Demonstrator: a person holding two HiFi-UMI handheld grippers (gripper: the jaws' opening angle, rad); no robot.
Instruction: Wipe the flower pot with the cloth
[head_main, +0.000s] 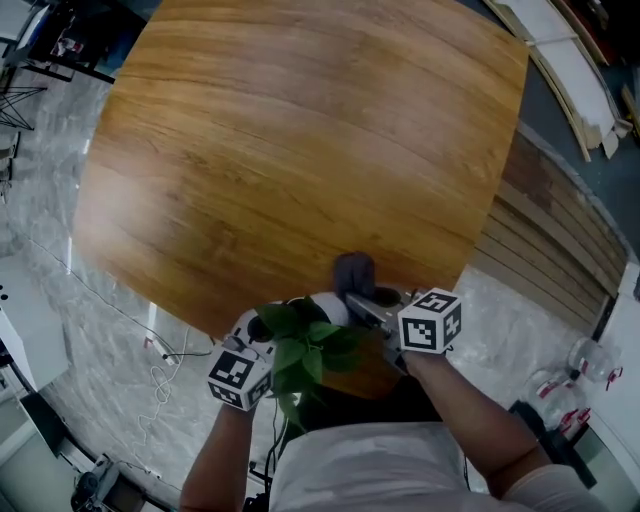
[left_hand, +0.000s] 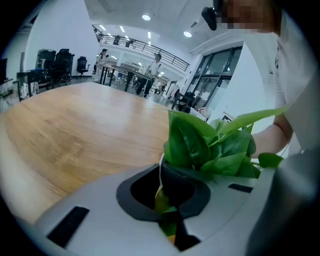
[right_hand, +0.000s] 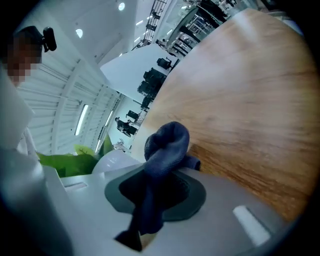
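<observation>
Left claw (left_hand: 167, 197) pinches the flower pot (right_hand: 114, 161), leafy plant (left_hand: 210, 145) inside; right claw (right_hand: 145, 210) clamps the cloth (right_hand: 165, 145)

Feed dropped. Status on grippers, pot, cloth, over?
Left gripper shut on flower pot rim. Right gripper shut on cloth, bunched beside pot. Nothing seen in the way.

This is a large open workspace, office-like with a workshop edge. In the upper left of the left gripper view, recessed ceiling lights (left_hand: 145, 17) shine above a railed mezzanine (left_hand: 135, 45). Below it, people (left_hand: 156, 64) stand at high desks, with black office chairs (left_hand: 62, 60) at far left and glazed doors (left_hand: 216, 82) at right. The head view shows a pale marbled floor (head_main: 55, 170), loose cables (head_main: 160, 372) and stacked boards (head_main: 562, 62) around the wooden tabletop (head_main: 300, 150).
</observation>
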